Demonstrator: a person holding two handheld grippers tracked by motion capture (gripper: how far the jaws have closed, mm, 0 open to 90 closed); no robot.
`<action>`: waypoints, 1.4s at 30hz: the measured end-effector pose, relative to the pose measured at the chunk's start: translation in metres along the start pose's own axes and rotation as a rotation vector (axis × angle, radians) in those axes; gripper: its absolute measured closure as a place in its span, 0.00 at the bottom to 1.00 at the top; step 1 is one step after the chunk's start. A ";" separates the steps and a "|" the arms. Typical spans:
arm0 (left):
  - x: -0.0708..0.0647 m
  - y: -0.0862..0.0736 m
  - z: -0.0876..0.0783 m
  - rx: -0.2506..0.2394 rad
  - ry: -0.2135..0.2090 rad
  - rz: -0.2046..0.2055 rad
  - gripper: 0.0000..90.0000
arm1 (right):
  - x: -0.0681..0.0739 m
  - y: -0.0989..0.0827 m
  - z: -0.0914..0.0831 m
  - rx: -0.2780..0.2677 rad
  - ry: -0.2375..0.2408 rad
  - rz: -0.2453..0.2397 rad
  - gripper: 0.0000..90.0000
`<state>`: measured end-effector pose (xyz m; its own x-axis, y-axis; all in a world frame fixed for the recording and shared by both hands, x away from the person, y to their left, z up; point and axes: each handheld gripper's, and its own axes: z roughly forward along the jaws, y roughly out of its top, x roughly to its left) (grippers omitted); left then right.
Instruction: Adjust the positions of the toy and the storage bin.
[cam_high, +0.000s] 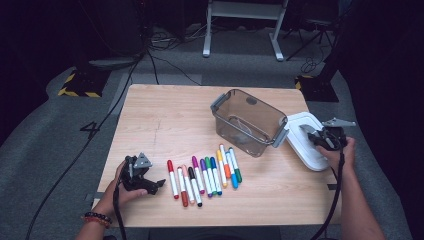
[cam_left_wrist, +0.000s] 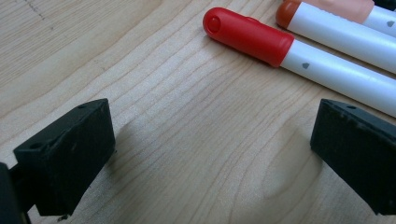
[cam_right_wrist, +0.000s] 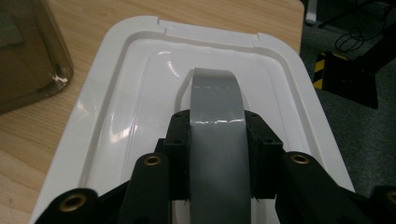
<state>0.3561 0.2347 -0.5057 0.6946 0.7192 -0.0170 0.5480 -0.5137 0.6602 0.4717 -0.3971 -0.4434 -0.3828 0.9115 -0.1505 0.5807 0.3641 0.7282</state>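
The right gripper (cam_high: 316, 138) grips the grey handle (cam_right_wrist: 217, 135) of the white lid (cam_high: 310, 150), its two black jaws pressed against the handle's sides. The lid lies flat at the right edge of the wooden table (cam_high: 165, 125), partly over that edge, just beside the clear plastic bin (cam_high: 248, 122). In the right gripper view the handle's strap runs lengthwise away from the camera, in line with the jaws, and the lid's long axis runs the same way, toward its notched far rim. In the high view the lid's long axis slants from the bin's right end toward the person's right hand (cam_high: 342, 152).

The left gripper (cam_high: 150, 186) rests on the table near the front left, jaws wide apart with bare wood between them. Just beside it a red-capped marker (cam_left_wrist: 299, 58) lies with its cap end nearer the jaws, first in a row of markers (cam_high: 205, 175) lying side by side
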 end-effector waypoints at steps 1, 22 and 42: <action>0.000 0.000 0.000 0.000 0.000 0.000 0.00 | 0.000 0.000 0.000 0.000 0.000 0.000 0.74; 0.000 0.000 0.000 -0.002 0.001 0.002 0.00 | 0.022 -0.005 0.010 -0.005 0.135 0.015 0.47; 0.000 0.000 0.000 -0.002 0.002 0.003 0.00 | 0.063 -0.003 -0.052 -0.180 0.294 -0.101 0.42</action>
<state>0.3558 0.2347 -0.5056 0.6949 0.7190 -0.0136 0.5454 -0.5147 0.6615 0.4086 -0.3503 -0.4200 -0.6377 0.7688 -0.0480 0.4037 0.3866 0.8292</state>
